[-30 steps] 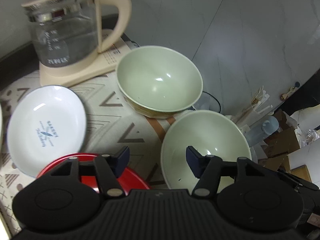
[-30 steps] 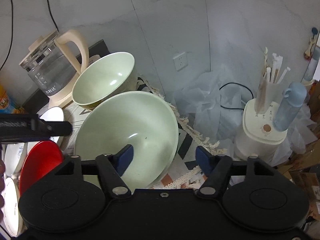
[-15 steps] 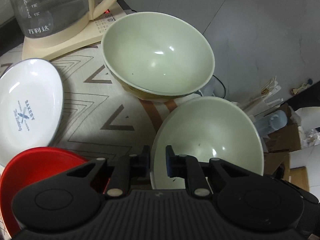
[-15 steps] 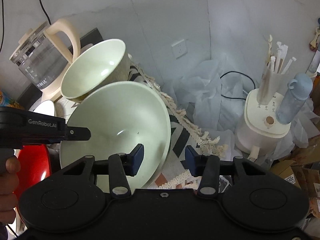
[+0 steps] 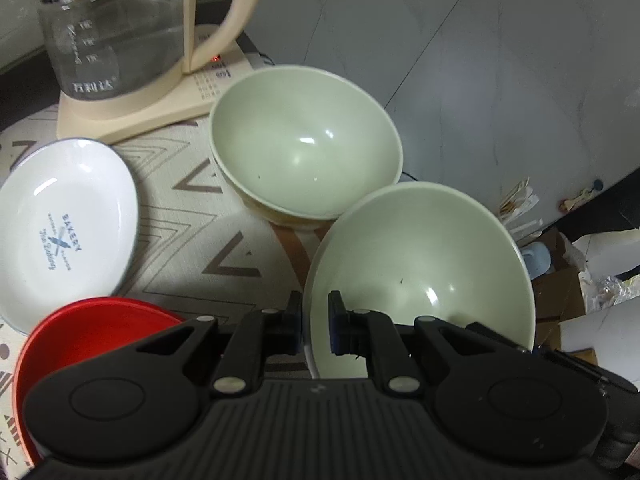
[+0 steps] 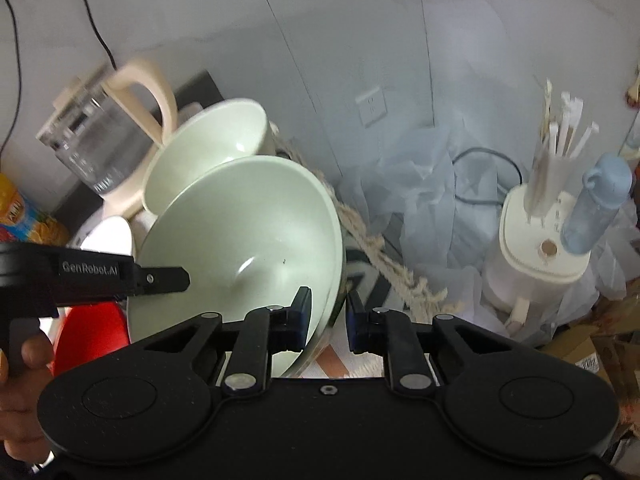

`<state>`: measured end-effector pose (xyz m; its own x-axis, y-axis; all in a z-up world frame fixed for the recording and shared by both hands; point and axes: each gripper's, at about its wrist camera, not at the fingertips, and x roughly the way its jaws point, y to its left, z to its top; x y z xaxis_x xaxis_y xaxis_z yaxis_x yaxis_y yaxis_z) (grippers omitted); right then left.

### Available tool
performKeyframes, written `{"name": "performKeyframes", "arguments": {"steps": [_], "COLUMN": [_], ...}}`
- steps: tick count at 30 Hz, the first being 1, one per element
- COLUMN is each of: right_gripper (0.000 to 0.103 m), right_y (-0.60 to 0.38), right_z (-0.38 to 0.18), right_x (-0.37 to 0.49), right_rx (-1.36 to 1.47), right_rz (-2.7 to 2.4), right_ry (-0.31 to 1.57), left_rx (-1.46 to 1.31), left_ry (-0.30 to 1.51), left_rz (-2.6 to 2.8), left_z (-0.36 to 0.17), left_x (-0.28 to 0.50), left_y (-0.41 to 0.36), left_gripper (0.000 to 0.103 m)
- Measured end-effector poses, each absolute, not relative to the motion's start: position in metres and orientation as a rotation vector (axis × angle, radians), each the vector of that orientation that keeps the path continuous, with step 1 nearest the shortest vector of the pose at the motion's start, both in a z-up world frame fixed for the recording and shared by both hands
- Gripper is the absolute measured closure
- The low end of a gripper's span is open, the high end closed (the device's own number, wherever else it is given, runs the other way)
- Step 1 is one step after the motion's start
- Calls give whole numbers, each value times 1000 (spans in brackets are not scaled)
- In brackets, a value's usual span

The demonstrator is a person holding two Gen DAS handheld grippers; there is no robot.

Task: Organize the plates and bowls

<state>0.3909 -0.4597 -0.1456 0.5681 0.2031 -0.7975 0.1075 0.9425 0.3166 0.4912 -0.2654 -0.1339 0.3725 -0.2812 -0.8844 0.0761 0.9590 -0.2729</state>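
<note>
Together, we hold one pale green bowl [image 5: 420, 276] by its rim with both tools. Our left gripper [image 5: 315, 322] pinches the near left edge of the rim, one finger inside the bowl and one outside, jaws nearly together on the thin wall. Our right gripper [image 6: 328, 318] clamps the opposite side of the same bowl [image 6: 240, 248] in the same way, rim between its fingers.

The bowl sits tilted, near the right edge of the patterned tablecloth [image 5: 192, 216]; we cannot tell whether its base touches the cloth. Just behind it stands a second green bowl [image 5: 306, 144] of similar shape, upright, the two rims appearing to touch or nearly so. To the left lie a white plate [image 5: 60, 232] printed with "BAKERY" and, nearer us, a red plate [image 5: 92, 324]. A glass kettle [image 5: 116, 28] on a cream base stands at the back.

We judge the bowl rigid and glossy, probably ceramic or melamine, so smooth and apt to slip between hard fingers. It looks wide and deep, likely weighty enough to pivot in a one-sided pinch, which is why a grip on two opposite rim points suits it. It would chip if knocked against its neighbour, so nesting it there calls for a level, gentle lowering.
</note>
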Motion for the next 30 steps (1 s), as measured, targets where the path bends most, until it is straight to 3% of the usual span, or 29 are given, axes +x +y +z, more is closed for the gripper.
{"name": "performKeyframes", "arguments": {"steps": [16, 30], "right_gripper": [84, 83], "right_y": [-436, -391], "right_z": [-89, -73], "right_x": [402, 403], "right_rx": [300, 241], "right_rz": [164, 312], "right_ry": [846, 840], "left_rx": [-246, -341], "left_ry": [1053, 1030], "left_rz": [-155, -19], "left_z": [-82, -75], "left_x": [476, 440], "left_y": [-220, -163], "left_gripper": [92, 92]}}
